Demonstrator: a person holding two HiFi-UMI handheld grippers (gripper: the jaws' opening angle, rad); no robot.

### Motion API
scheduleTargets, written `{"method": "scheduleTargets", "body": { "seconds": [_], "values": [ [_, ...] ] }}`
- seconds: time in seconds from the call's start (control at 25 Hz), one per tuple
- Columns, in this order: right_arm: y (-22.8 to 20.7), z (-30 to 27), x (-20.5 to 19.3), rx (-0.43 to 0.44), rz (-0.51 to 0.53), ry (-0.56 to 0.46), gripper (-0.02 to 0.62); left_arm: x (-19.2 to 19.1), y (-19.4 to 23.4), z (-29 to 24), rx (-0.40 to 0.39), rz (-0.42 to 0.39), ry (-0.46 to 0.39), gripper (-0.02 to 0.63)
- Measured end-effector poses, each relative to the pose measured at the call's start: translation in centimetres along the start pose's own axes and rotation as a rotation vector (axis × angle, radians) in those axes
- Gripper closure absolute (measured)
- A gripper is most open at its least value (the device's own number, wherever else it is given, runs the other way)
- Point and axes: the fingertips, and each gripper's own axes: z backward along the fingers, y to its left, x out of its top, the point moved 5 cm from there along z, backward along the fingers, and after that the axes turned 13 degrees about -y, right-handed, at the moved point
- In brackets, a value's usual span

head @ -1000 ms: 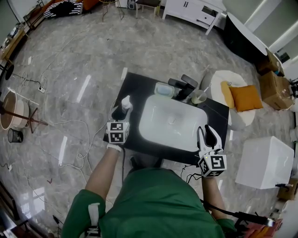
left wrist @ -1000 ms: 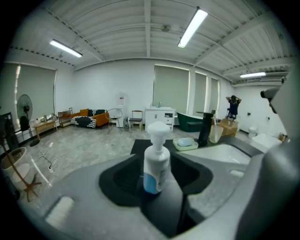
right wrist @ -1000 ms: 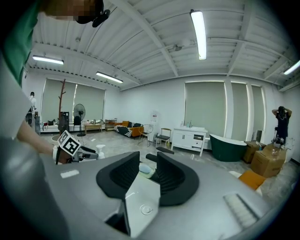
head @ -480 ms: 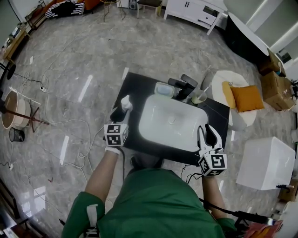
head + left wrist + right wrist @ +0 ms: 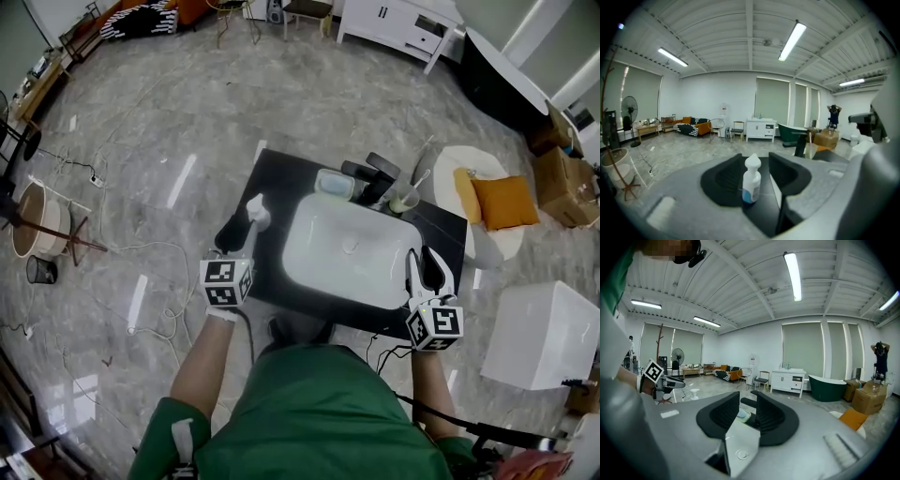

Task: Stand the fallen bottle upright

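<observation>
A small white bottle (image 5: 254, 212) with a blue label stands upright on the black counter (image 5: 274, 167), left of the white sink (image 5: 309, 267). My left gripper (image 5: 234, 234) hangs just short of the bottle, on the near side and raised. Its jaws are closing with nothing pressed between them. In the left gripper view the bottle (image 5: 751, 182) shows beyond the left gripper (image 5: 757, 161), free of both pads. My right gripper (image 5: 427, 267) hovers at the sink's near right corner, open and empty. In the right gripper view that gripper (image 5: 747, 404) looks across the basin.
A black faucet (image 5: 375, 173), a pale soap dish (image 5: 333, 183) and a cup with a toothbrush (image 5: 405, 197) stand behind the sink. A round white seat with an orange cushion (image 5: 497, 202) is at the right. Cables (image 5: 159, 253) lie on the floor at the left.
My left gripper has drawn back from the bottle toward me and risen. The bottle stays standing. The right gripper has shifted only slightly.
</observation>
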Motion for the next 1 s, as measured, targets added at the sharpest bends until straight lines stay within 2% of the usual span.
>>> {"method": "scheduleTargets", "body": {
  "seconds": [0.44,0.8,1.0],
  "values": [
    [-0.4,-1.6,3.6,0.056,-0.004,-0.097,0.48,7.1,-2.4,1.7,-0.009,0.005,-0.127,0.442],
    [1.0,-3.1,6.9,0.117,0.045,-0.191,0.48,12.7,-3.5,3.9,-0.023,-0.022,-0.24,0.456],
    [1.6,-3.7,8.4,0.127,0.086,-0.234,0.48,14.8,-4.3,4.5,-0.04,-0.084,-0.285,0.456]
  ]
}}
